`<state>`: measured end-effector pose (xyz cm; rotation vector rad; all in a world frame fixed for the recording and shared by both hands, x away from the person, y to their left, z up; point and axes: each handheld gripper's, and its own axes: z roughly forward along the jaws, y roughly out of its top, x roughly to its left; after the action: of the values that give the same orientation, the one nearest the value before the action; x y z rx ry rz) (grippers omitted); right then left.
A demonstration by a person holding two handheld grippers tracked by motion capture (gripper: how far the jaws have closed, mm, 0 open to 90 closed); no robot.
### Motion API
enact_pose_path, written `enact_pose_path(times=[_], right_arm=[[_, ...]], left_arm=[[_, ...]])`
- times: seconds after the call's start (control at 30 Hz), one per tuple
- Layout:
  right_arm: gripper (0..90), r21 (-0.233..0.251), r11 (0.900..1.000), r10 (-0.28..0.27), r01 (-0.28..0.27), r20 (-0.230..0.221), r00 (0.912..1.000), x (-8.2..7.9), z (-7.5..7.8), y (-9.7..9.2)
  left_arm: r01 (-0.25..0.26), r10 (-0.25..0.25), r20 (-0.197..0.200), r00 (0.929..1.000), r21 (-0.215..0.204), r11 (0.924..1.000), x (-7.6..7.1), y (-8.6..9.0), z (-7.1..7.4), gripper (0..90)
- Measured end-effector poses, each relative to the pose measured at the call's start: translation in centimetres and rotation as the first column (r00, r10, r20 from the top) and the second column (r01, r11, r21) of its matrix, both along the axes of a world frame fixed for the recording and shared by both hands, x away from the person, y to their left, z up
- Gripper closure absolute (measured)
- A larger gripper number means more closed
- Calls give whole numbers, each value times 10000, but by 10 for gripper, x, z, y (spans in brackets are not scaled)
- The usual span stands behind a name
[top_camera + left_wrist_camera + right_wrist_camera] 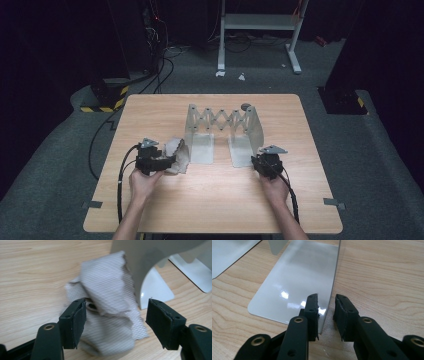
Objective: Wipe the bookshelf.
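A crumpled white paper towel (178, 152) lies on the wooden table (215, 200), against the left foot of a grey metal scissor-link rack (220, 120). My left gripper (169, 161) points at it. In the left gripper view the jaws of this gripper (116, 304) stand wide, with the towel (107, 285) lying loose between and beyond them, next to the rack's curved plate (150, 262). My right gripper (256, 159) is at the rack's right end. Its jaws (327, 297) straddle the upright plate's thin edge (331, 287), and a gap shows beside the right pad. The flat foot (297, 277) lies to the left.
A small dark round object (246, 106) sits on the table behind the rack. On the floor beyond stand a white frame (255, 25), a yellow-and-black striped base (107, 97) and loose cables (165, 65). Bare wood lies in front of both hands.
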<state>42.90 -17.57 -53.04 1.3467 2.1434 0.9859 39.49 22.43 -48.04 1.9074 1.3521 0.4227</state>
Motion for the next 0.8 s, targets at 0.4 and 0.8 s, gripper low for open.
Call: enact_pose_path(times=[0.4,0.8], right_arm=[[688,-80,10000,1,0,38,10000,-1,0,0],[689,-94,9999,-40,40,48,10000,-1,0,1]], left_arm=[[445,-446,99,9990,132,9989,4,-33,-3,356],[419,-424,364,9984,135,9990,6,-42,11,434]])
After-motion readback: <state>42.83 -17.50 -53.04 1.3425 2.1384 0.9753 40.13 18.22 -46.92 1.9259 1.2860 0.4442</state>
